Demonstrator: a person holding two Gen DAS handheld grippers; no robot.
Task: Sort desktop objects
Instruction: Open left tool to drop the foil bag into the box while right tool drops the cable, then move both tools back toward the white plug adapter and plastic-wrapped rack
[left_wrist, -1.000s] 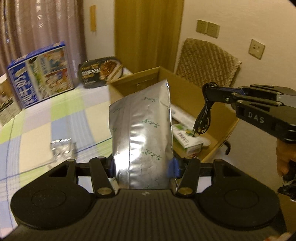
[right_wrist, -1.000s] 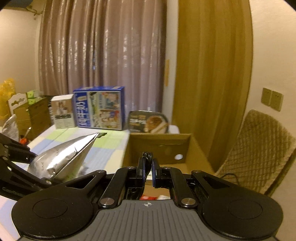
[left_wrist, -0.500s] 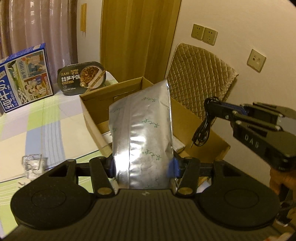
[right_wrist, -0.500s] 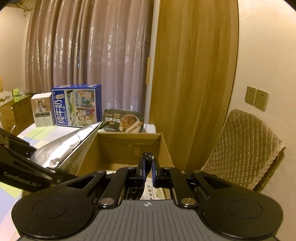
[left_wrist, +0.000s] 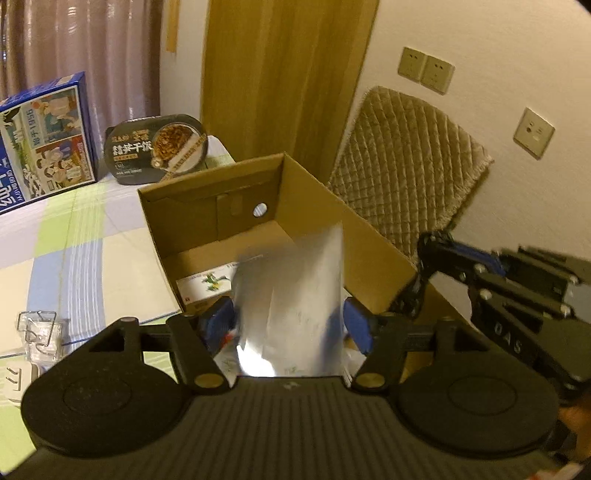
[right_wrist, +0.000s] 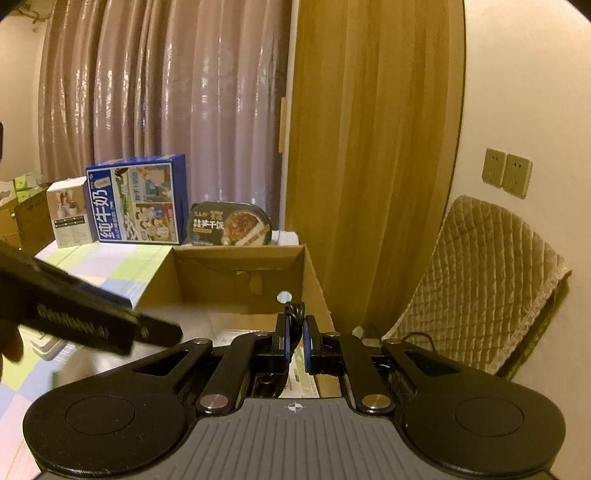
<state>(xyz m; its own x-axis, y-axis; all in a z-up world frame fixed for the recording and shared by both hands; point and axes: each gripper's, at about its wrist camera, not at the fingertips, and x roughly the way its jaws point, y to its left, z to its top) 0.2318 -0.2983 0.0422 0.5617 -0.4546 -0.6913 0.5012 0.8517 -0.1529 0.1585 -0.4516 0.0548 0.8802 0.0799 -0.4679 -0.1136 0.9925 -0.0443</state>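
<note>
The crinkled silver foil pouch (left_wrist: 291, 306), blurred, stands between the blue pads of the left gripper (left_wrist: 290, 325) above the open cardboard box (left_wrist: 207, 206); the jaws are opening, and small gaps show beside the pouch, so the pads no longer press it. The right gripper (right_wrist: 294, 341) is clenched on a thin black cable (right_wrist: 293, 314) over the box's right wall. The box has plain brown walls with a round hole; a flat white carton (left_wrist: 207, 282) lies inside, with bare floor behind it.
</note>
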